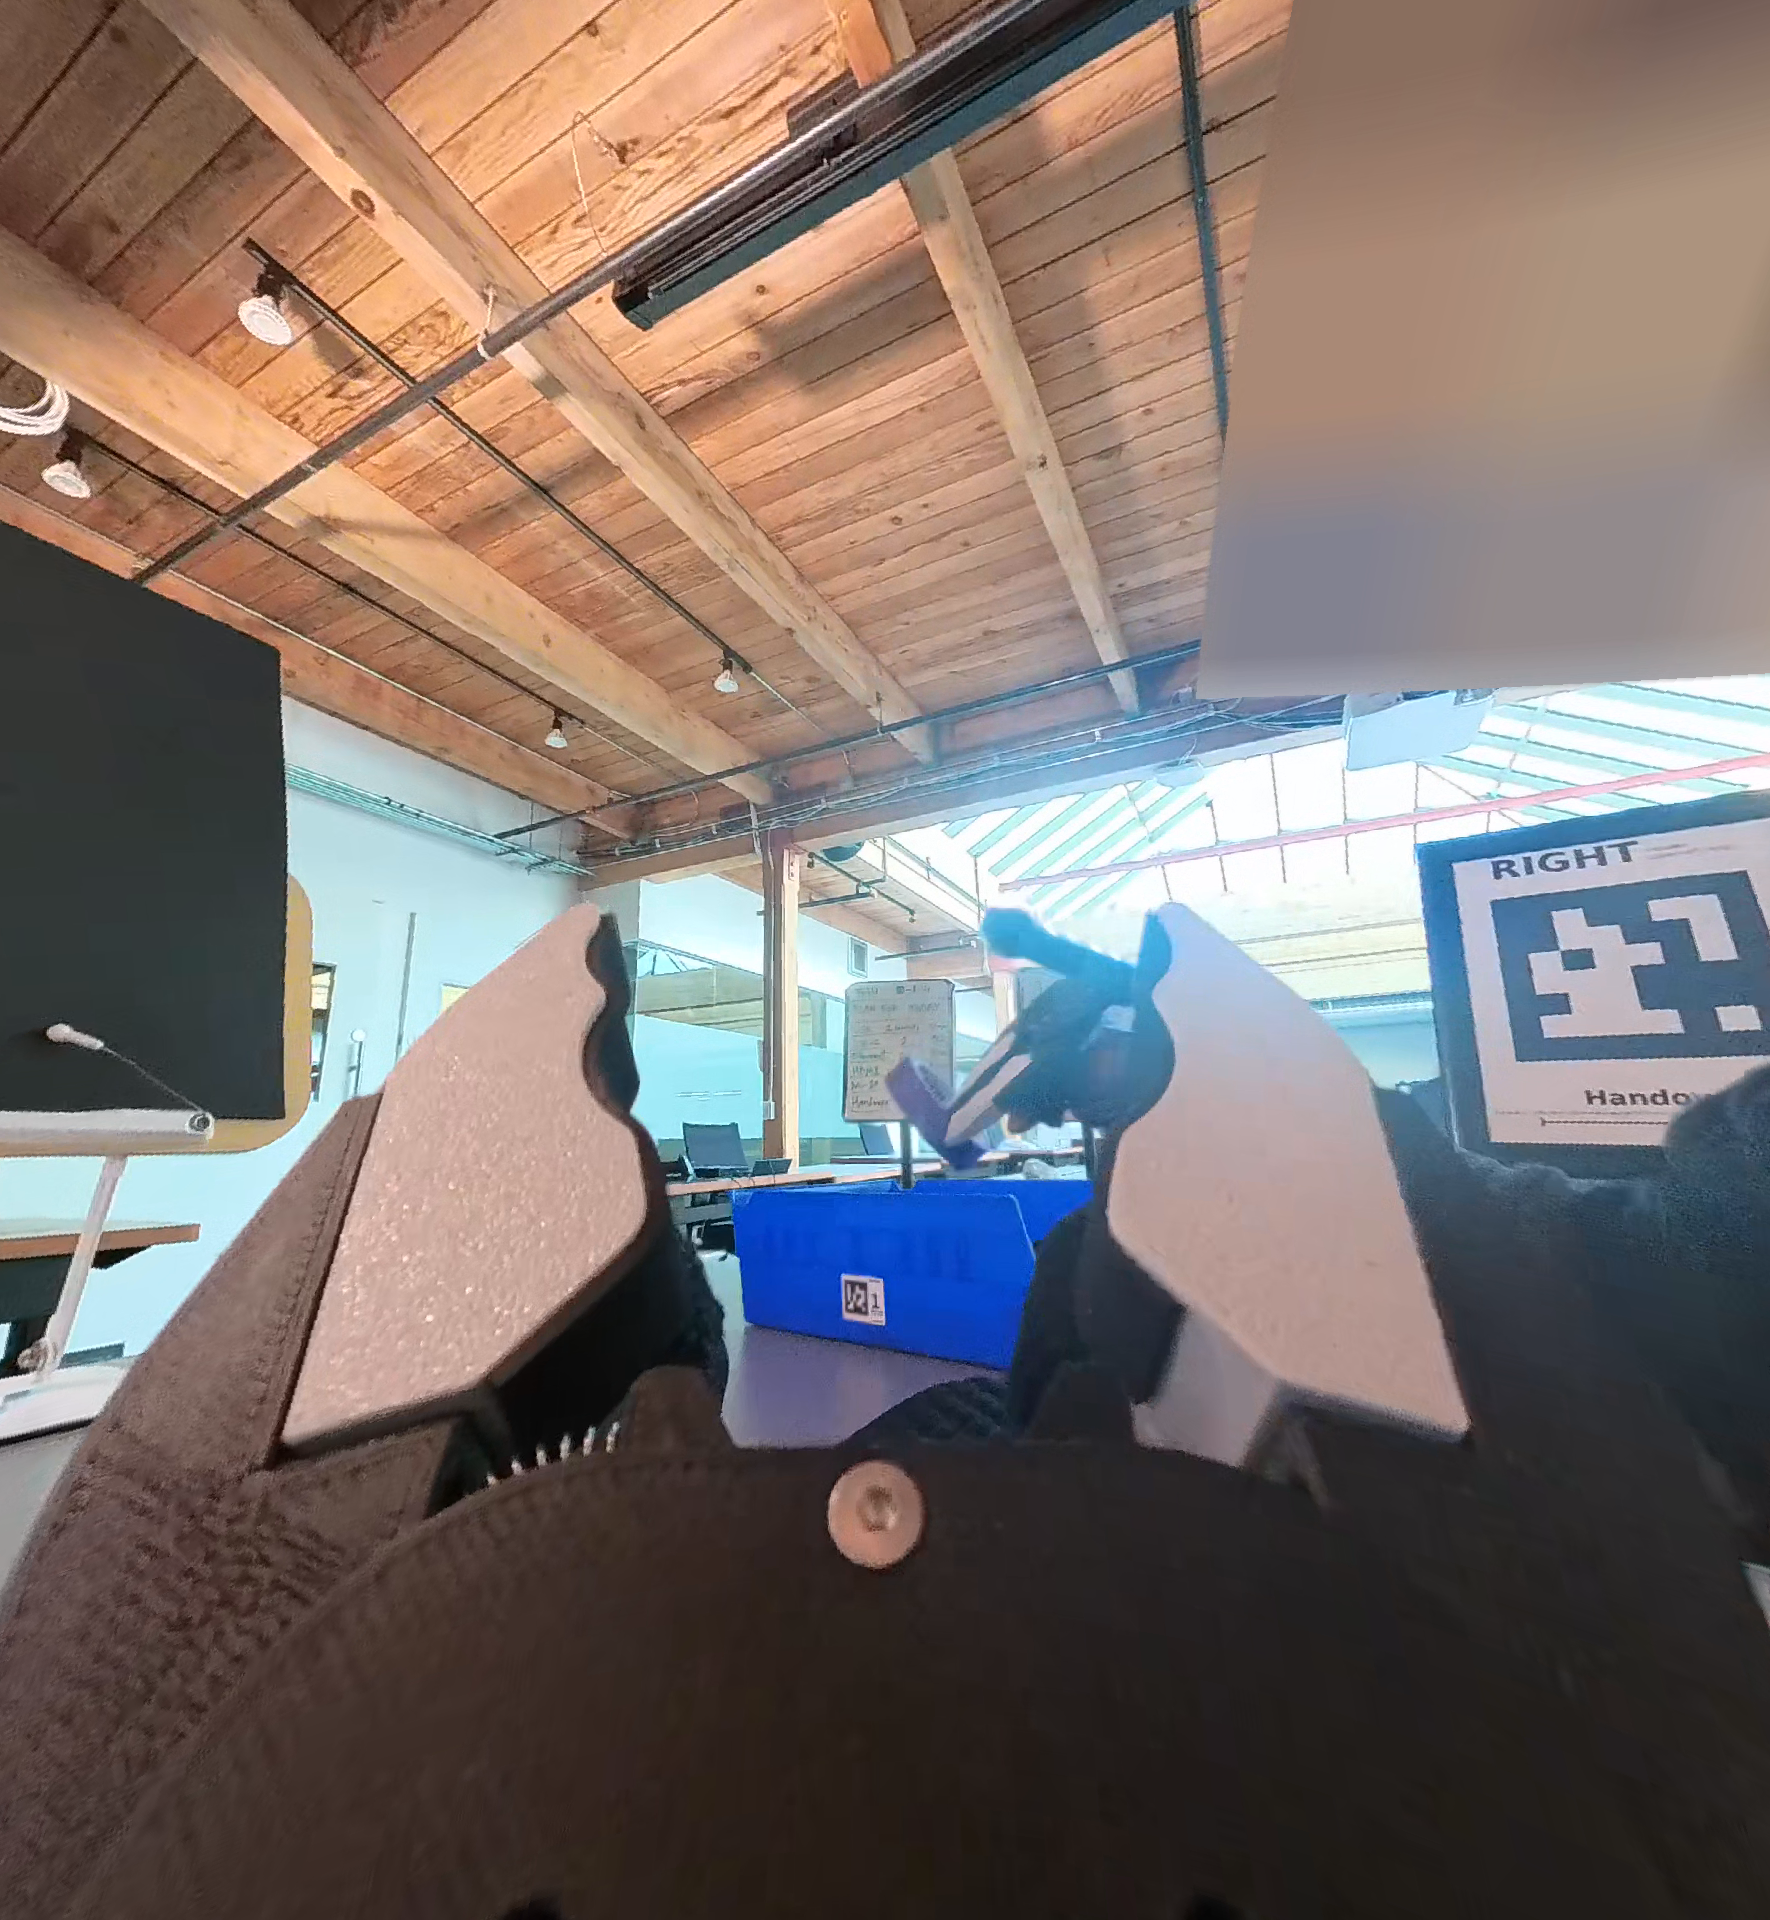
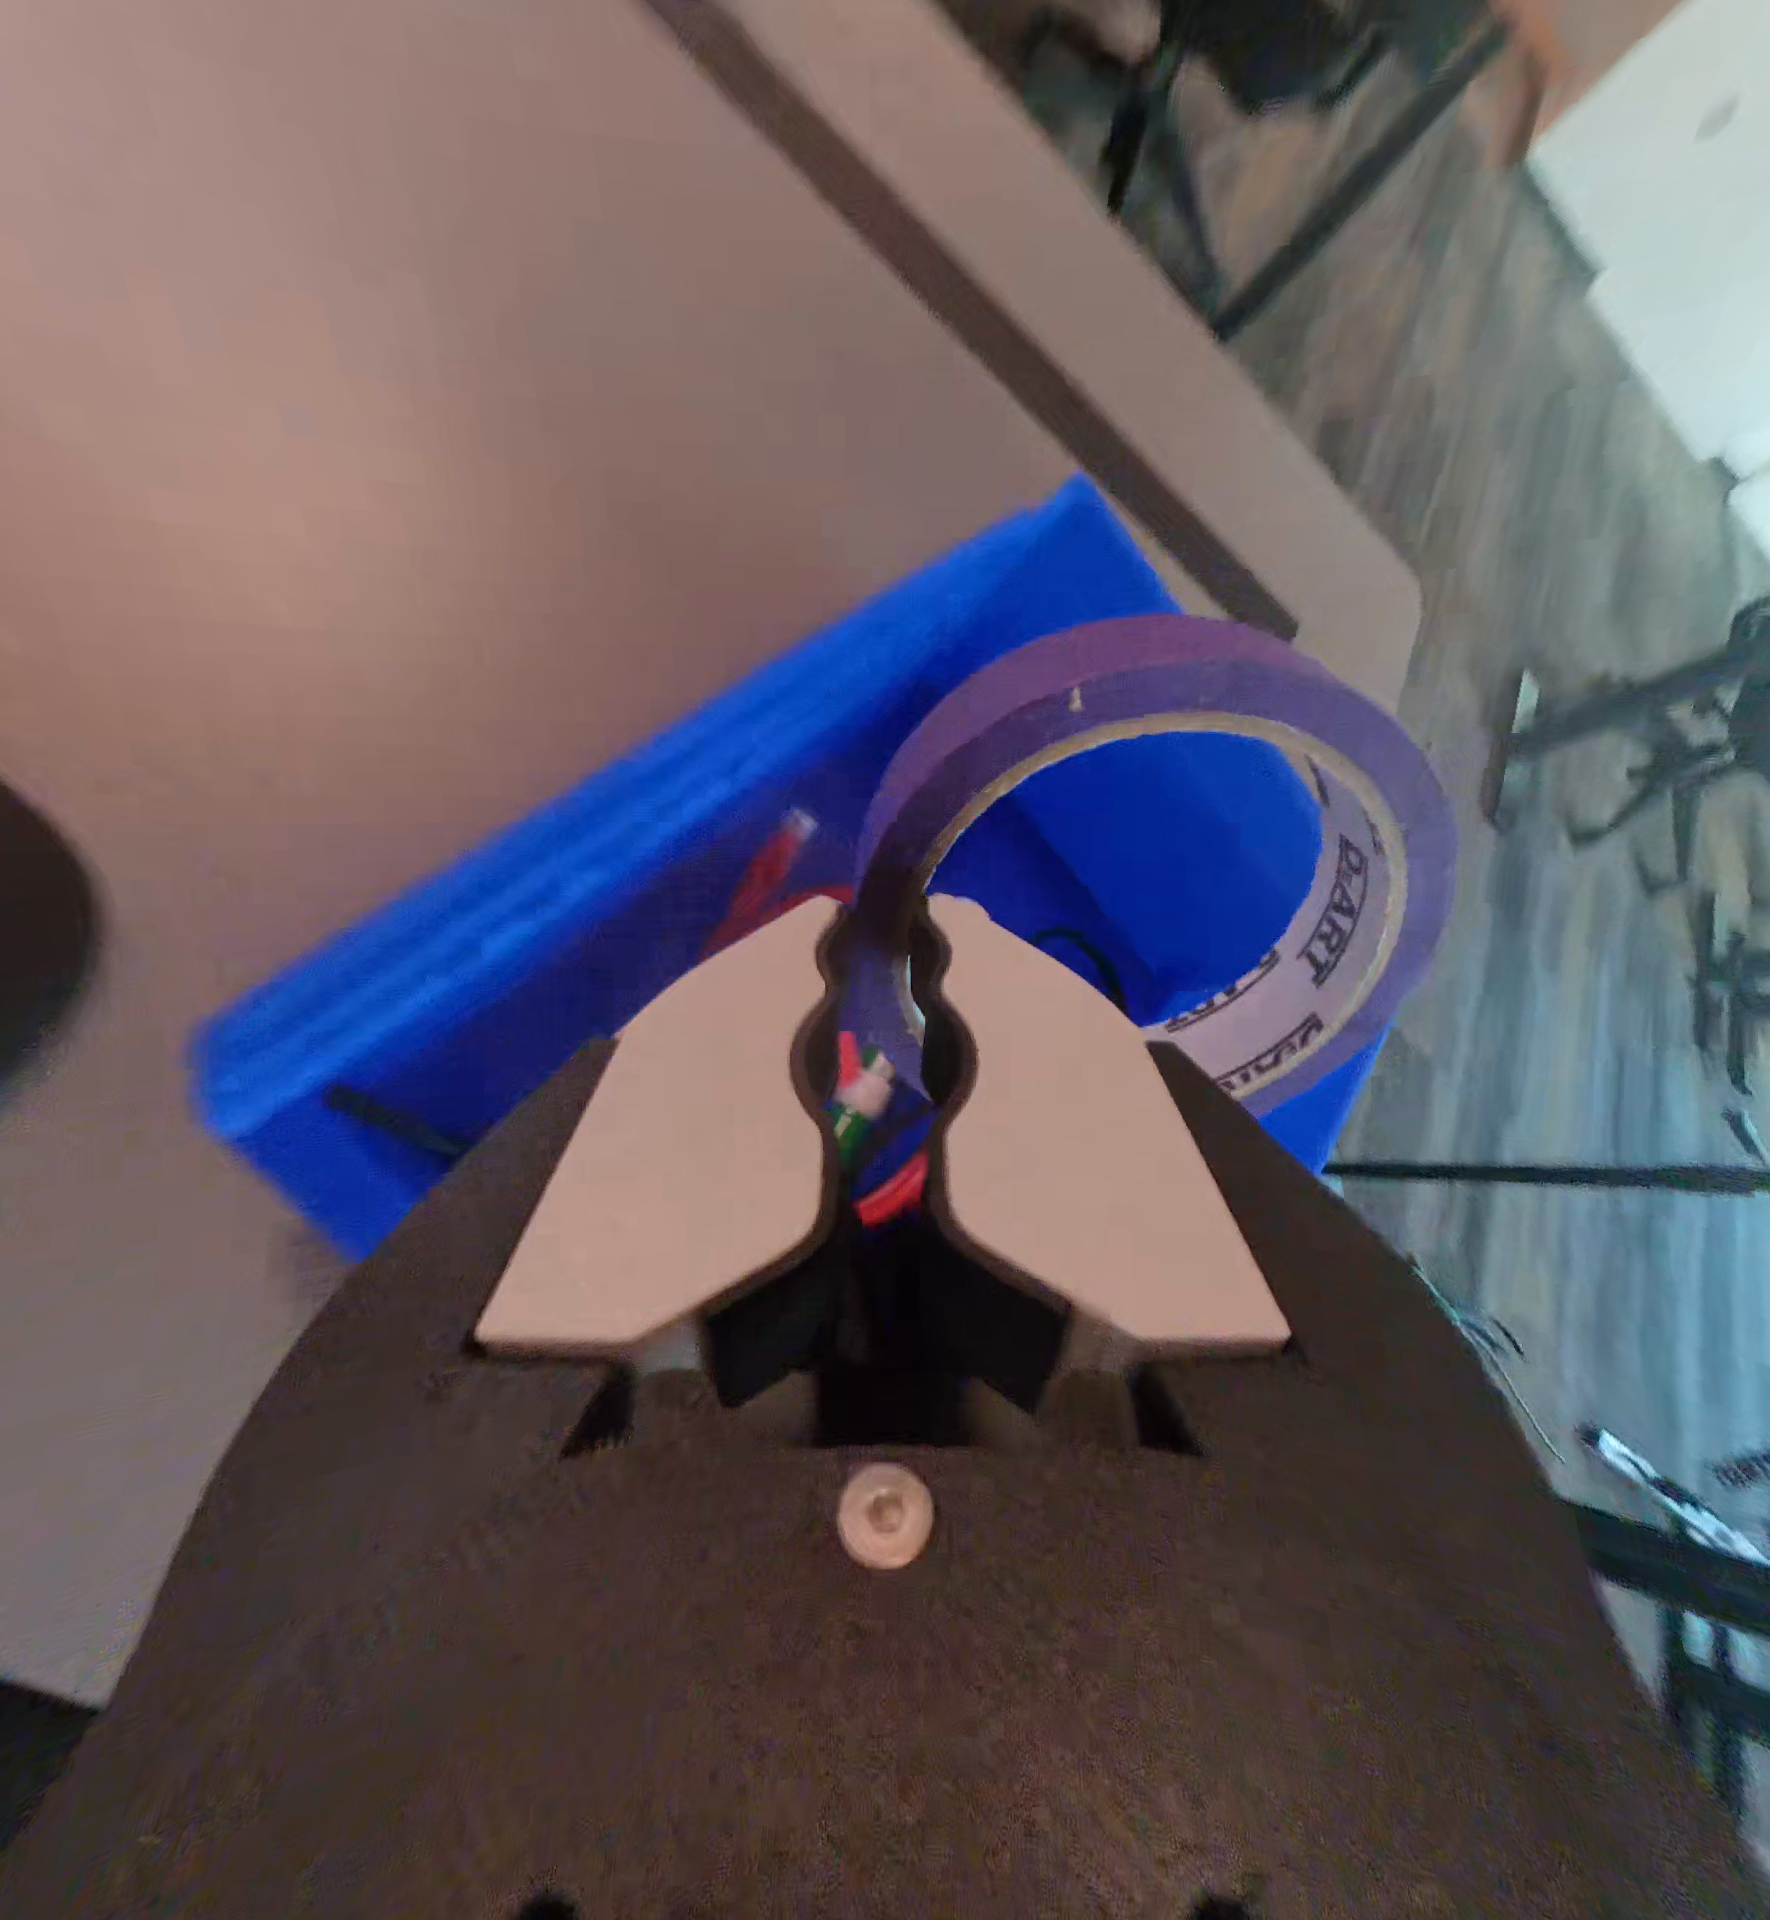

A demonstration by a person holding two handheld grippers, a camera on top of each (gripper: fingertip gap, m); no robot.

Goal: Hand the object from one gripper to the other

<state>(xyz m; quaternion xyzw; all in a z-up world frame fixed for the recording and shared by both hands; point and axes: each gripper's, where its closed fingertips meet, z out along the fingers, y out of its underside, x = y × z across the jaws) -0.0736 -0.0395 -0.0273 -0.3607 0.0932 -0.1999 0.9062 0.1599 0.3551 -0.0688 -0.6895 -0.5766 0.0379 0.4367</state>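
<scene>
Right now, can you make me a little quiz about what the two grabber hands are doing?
1. True or false: the right gripper has its fingers shut on the purple tape roll.
2. Which colour is the bin under the tape roll? A) blue B) green C) yellow
3. Fill the gap: the left gripper has its fingers spread ____, with nothing between them.

Key:
1. True: they pinch the roll's rim.
2. A: it is blue and sits on the table.
3. open
</scene>
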